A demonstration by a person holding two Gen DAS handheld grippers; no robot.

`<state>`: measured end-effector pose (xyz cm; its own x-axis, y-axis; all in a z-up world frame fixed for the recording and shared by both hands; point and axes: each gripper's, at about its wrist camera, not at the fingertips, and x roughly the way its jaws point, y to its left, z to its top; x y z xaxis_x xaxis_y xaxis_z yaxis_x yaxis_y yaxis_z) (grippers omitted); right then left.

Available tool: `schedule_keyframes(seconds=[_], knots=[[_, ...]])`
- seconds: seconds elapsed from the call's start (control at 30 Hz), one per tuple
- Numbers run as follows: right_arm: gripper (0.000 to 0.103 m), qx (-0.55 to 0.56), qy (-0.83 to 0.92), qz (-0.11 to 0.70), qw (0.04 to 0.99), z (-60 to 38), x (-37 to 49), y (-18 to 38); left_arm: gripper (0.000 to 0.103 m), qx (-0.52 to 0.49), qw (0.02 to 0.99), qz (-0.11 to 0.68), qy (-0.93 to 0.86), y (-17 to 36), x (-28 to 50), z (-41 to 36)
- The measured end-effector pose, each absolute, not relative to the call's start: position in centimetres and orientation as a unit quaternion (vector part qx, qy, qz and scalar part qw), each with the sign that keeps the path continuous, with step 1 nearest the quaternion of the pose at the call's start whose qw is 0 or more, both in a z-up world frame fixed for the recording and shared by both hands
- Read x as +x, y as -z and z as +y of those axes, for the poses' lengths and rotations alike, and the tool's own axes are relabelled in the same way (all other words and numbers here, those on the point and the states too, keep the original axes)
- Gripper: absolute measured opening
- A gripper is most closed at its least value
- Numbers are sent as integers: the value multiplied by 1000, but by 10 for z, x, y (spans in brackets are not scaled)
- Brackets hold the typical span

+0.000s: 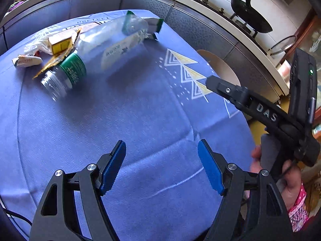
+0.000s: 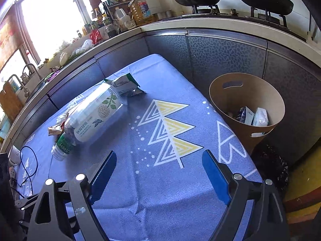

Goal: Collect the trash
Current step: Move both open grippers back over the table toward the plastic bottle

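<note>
Right wrist — right gripper (image 2: 159, 175) empty, bin (image 2: 220, 84) beside

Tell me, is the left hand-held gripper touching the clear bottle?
Apart. The left wrist view shows bare tablecloth between left hand-held gripper and bottle.

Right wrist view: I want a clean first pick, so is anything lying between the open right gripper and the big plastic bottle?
Nothing visible. Only bare blue tablecloth lies between the right gripper and the big plastic bottle; the other trash sits beside and behind it.
</note>
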<state>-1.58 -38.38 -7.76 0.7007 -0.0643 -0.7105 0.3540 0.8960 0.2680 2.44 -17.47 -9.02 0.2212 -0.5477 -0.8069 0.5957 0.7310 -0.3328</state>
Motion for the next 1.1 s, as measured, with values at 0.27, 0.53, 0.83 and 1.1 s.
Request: schedule_keyframes(seconds=[0.27, 0.53, 0.83, 1.1], knots=[[87, 187, 118, 381, 898, -377, -11, 82, 73, 35, 766, 517, 380, 102, 13, -180], [87, 181, 113, 390, 896, -372, -5, 86, 73, 36, 769, 517, 374, 104, 17, -180], [87, 179, 113, 395, 894, -370, -2, 89, 73, 43, 771, 514, 373, 105, 18, -182], [87, 178, 110, 399, 893, -368, 1, 92, 73, 47, 773, 514, 370, 106, 20, -182]])
